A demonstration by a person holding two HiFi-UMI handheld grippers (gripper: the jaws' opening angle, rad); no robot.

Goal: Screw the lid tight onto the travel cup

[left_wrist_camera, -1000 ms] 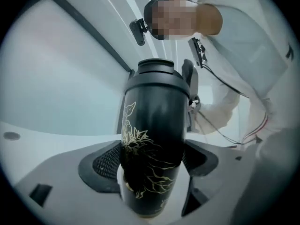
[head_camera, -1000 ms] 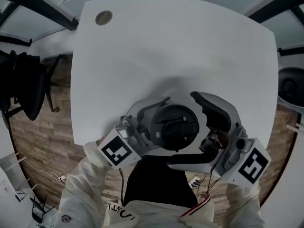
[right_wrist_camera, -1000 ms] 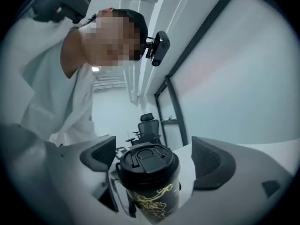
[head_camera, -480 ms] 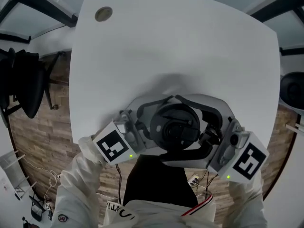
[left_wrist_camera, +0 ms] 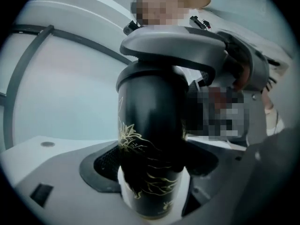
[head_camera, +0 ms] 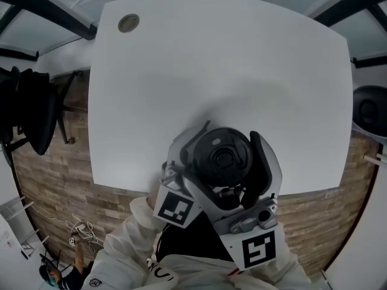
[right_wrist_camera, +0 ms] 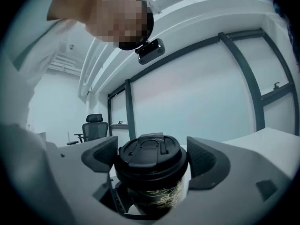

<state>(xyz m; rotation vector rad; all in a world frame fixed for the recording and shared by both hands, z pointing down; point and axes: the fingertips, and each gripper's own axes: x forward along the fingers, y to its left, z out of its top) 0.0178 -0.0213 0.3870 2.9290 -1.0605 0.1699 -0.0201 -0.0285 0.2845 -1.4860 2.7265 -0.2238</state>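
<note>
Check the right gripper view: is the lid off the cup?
No, the round black plastic lid sits atop the black, gold-patterned travel cup.

The left claw (left_wrist_camera: 154, 161) and right claw (right_wrist_camera: 152, 158) both grip.

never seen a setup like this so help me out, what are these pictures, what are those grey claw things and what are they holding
No robot here: a person holds a two-jaw gripper in each hand. The head view comes from a camera on the person's head, looking down at a white table with a round cap near its far left corner. The other two come from cameras riding on the grippers. The left gripper clamps the body of a black travel cup with gold drawings; the right gripper grips its black lid. The marker cubes belong to the grippers.
</note>
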